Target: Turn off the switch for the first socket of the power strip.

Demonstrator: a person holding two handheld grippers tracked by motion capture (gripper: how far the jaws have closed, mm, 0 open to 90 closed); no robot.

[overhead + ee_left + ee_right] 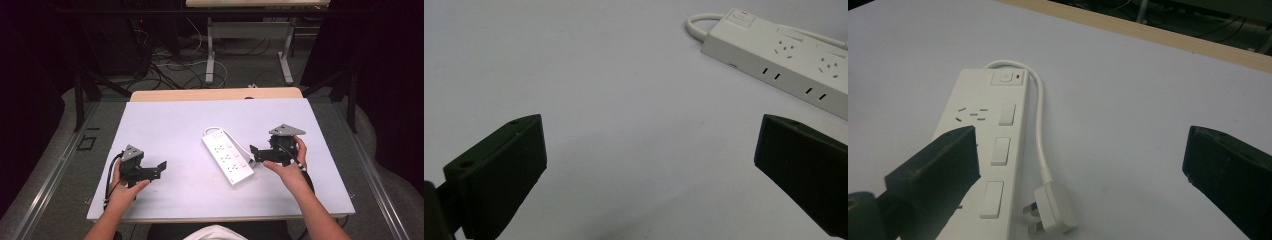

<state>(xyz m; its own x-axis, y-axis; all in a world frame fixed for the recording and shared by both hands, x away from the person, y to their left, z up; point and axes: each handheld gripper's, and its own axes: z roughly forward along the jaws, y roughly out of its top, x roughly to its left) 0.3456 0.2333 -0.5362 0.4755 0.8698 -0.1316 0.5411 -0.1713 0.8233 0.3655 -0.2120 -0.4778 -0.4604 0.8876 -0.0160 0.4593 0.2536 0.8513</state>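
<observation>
White plastic makes up the long power strip (228, 156), which lies flat near the middle of the pale grey table top (175, 125), slanted so that its switch end points away from the person. Nearest the person, two hands come in from the bottom of the high view. The left hand (125, 187) holds the black left gripper (159, 167) low over the table, well apart from the strip, its jaws spread wide with nothing between them; in the left gripper view (649, 160) the bare table shows between the jaws and the strip (784, 55) lies farther off at the upper right. The right hand (290, 167) holds the black right gripper (253, 152) just beside the strip's right edge, a grey three-cornered plate (286, 131) on top. Its jaws also stand wide apart and hold nothing. In the right gripper view (1080, 165) the strip (998, 130) runs up the left side, partly behind the left jaw, with three white rocker switches, a power button and a small red light at its far end. The strip's short white cord (1040, 120) loops from that end back along its side to a white three-pin plug (1053, 207), which rests on the table just beside the strip. Beyond the table's far wooden edge (215, 94) lie floor cables (170, 70) and a metal desk frame (247, 45).
</observation>
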